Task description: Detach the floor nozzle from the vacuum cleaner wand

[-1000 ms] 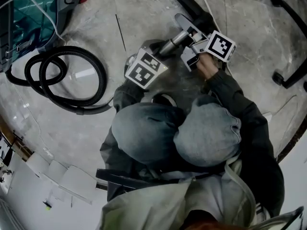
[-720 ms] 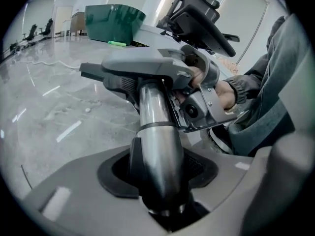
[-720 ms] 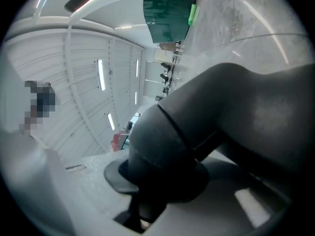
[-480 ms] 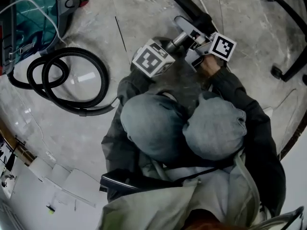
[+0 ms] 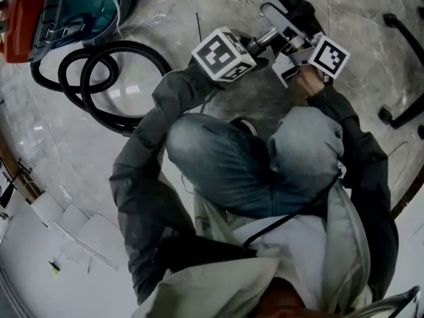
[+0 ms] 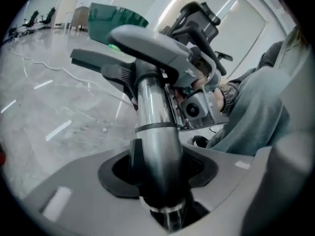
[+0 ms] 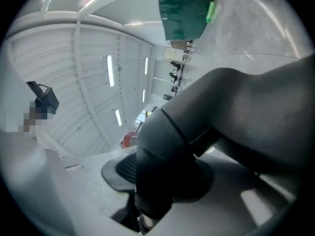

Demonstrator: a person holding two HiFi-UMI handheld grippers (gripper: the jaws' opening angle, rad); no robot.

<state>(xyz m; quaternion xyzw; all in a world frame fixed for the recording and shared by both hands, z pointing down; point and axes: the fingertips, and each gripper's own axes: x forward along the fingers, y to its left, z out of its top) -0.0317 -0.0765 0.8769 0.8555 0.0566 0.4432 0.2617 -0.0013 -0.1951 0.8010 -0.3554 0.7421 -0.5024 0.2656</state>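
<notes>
Squatting on the floor, mid-detach. Got the wand clenched between the fingers of the left gripper, down on the shiny tube and back from the joint. At the wand's far end, grasping the nozzle by its dark neck with the right gripper. Just been opening those fingers wider, yet looks like pressing the neck on both sides, so calling it a loosened hold rather than a let-go. As for the nozzle, seems seated on the wand's tip, not free yet.

Tips for this step, just my read:

Keep the left side locked and treat the wand as the fixed part. Firm up the right hold before pulling, otherwise expect slipping along that smooth neck. Pull straight along the wand's line, no levering sideways. Maybe add a small twist back and forth if sticking. Hunt for a release catch near the joint first; can't make one out from here. Go steady rather than yanking, to avoid the nozzle flying off the wand once loose. Also mind the hose and canister lying well apart from the wand, off to its left. No sense dragging those around.
</notes>
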